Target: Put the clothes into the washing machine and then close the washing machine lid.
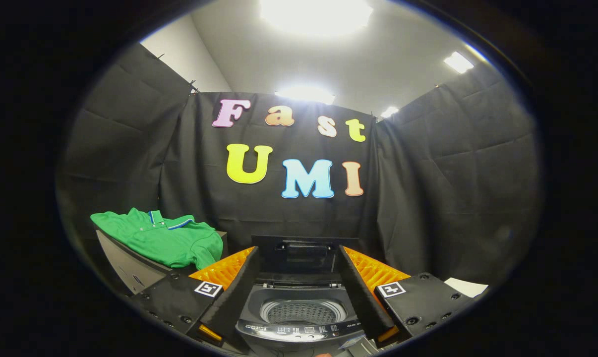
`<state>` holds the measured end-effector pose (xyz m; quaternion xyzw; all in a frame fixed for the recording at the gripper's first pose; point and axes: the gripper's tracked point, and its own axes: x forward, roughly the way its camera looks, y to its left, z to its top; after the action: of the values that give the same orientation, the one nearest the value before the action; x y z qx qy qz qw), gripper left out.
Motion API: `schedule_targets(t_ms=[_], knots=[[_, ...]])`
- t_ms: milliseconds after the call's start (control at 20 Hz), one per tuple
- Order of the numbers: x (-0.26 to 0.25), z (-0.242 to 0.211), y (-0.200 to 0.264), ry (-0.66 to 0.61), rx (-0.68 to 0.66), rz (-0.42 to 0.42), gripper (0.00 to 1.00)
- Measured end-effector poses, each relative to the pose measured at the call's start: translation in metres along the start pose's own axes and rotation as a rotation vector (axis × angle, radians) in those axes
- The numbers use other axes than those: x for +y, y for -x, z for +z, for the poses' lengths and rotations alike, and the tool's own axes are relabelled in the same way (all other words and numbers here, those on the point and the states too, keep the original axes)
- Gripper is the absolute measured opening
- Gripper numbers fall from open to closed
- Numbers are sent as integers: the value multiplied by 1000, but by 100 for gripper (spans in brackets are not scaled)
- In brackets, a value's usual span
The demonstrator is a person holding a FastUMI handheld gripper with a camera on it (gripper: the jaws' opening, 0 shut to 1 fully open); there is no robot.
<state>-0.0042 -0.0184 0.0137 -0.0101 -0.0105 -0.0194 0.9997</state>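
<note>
A small dark top-loading washing machine stands just ahead of my fingers, seen between them. Its lid is raised upright at the back, and the perforated steel drum looks bare inside. A folded green polo shirt with a blue-and-white collar lies on a grey box to the left of the machine, beyond my left finger. My gripper is open, fingers spread wide, with nothing held between them.
The grey box under the shirt stands close beside the washer's left side. A white sheet lies low on the right, beyond the right finger. Black cloth walls close the booth at the back and both sides.
</note>
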Motion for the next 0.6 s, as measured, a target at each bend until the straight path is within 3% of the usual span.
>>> schedule_targets(t_ms=[600], knots=[[8,26,-5,-16,-39,29,98]])
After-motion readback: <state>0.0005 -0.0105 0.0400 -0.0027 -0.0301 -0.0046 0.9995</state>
